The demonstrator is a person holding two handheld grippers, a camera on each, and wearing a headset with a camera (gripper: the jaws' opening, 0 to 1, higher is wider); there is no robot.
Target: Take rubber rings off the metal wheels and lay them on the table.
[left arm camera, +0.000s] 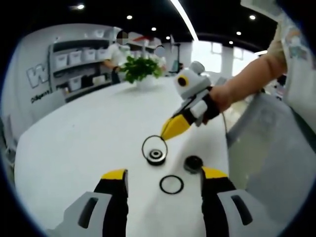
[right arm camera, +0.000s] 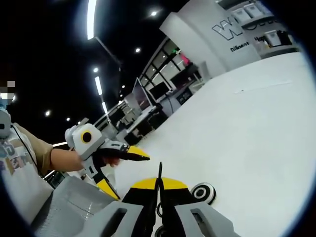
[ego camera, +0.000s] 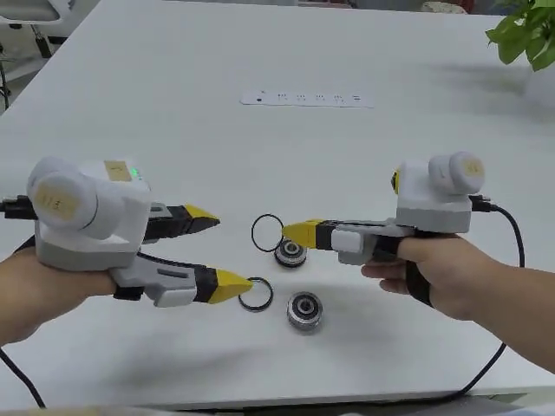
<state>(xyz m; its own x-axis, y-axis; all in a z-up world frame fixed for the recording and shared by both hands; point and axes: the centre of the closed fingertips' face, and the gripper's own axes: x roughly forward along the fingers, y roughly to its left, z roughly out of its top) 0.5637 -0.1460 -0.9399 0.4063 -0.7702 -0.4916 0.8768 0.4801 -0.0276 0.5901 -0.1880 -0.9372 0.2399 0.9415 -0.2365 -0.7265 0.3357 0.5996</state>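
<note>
My right gripper (ego camera: pixel 302 232) is shut on a thin black rubber ring (ego camera: pixel 252 232) and holds it upright just beside a metal wheel (ego camera: pixel 290 253) on the white table (ego camera: pixel 173 130). A second wheel (ego camera: pixel 304 309) sits nearer the front. Another rubber ring (ego camera: pixel 257 308) lies flat between that wheel and my left gripper (ego camera: pixel 218 250), which is open with nothing between its yellow tips. The left gripper view has the flat ring (left arm camera: pixel 160 184) just ahead of the open left gripper (left arm camera: pixel 164 174), and the held ring (left arm camera: pixel 142 148) over the first wheel (left arm camera: pixel 156 156). The right gripper (right arm camera: pixel 159 186) pinches the ring (right arm camera: pixel 159 170) edge-on.
A white power strip (ego camera: pixel 308 99) lies across the middle of the table, farther back. A green plant (ego camera: pixel 525 35) stands at the far right corner. The right gripper's black cable (ego camera: pixel 512 234) trails off the table's right side. Shelves and people are in the background.
</note>
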